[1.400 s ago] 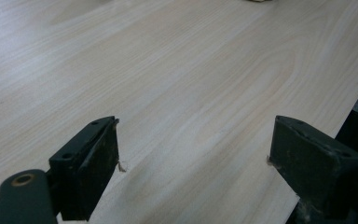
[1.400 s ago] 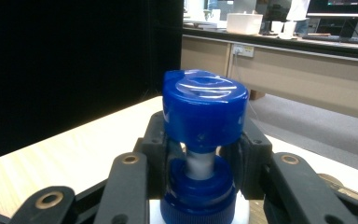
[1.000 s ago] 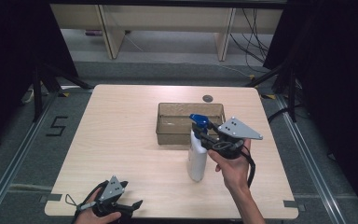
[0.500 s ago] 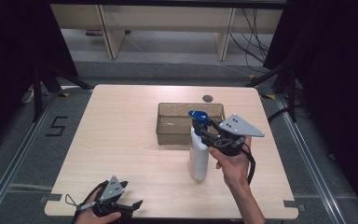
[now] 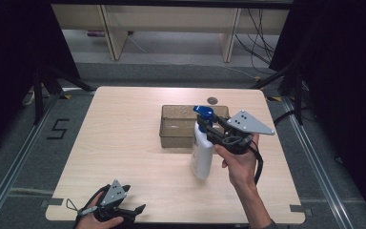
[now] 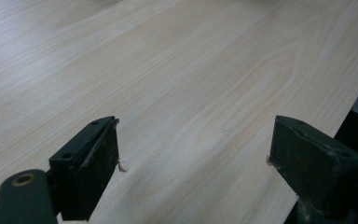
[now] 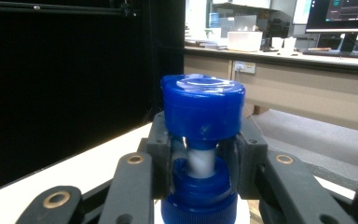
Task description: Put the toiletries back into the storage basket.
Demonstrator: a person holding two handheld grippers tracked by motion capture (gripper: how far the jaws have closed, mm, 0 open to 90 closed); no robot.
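A white bottle [image 5: 202,155] with a blue cap [image 5: 202,112] stands upright just in front of the brown bin [image 5: 171,138]. My right gripper [image 5: 208,131] is shut on its neck under the cap, coming in from the right. In the right gripper view the pads [image 7: 161,154] press the thin neck below the blue cap [image 7: 203,109]. Whether the bottle's base touches the table I cannot tell. My left gripper [image 5: 132,212] rests at the table's front left edge, and its jaws [image 6: 193,158] stand wide open over bare wood.
The translucent brown bin sits at the middle back of the light wooden table [image 5: 124,143]. A small round grommet [image 5: 212,100] lies behind the bin. Black curtains and a shelf unit stand beyond the table's far edge.
The right gripper has raised the bottle slightly and brought it more upright. The left gripper has stayed where it was.
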